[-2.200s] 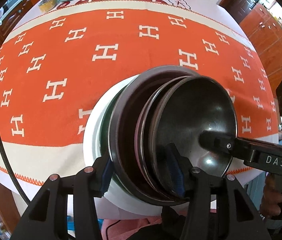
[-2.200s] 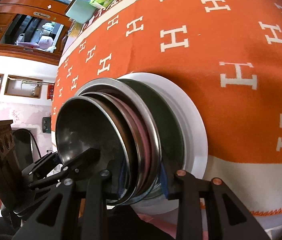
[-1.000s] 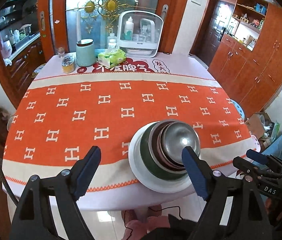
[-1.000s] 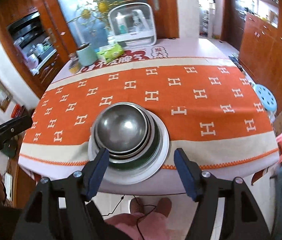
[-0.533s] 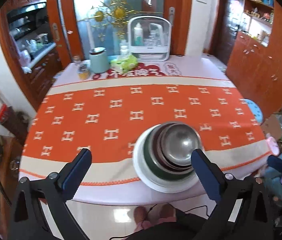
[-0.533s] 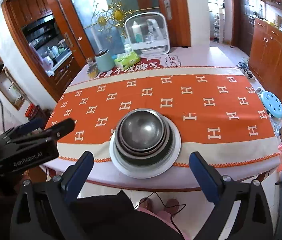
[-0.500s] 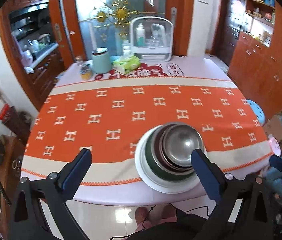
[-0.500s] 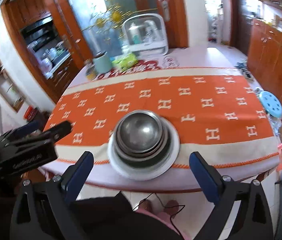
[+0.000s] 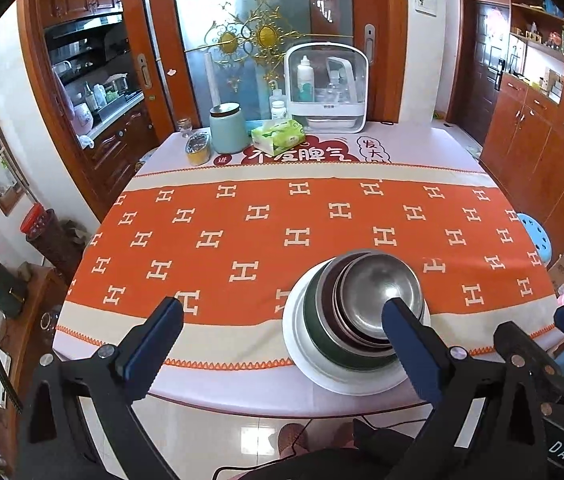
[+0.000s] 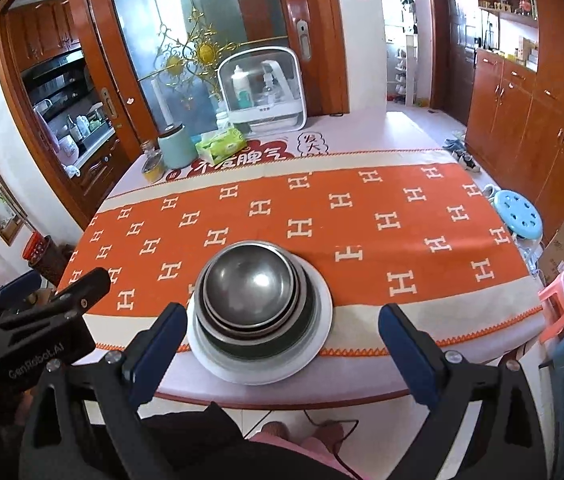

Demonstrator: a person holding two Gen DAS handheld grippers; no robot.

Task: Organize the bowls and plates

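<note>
The stack of bowls (image 10: 251, 292) sits nested on the white plate (image 10: 320, 320) near your edge of the orange cloth (image 10: 322, 216), while your left gripper (image 9: 282, 322) and right gripper (image 10: 279, 330) both hang wide apart, holding nothing.

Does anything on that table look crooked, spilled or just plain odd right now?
Mostly tidy. The steel bowls sit nested on the white plate, but that stack stands close to the table's near edge. Nothing looks spilled or broken. Both tongs, left and right, are open and apart from it.
</note>
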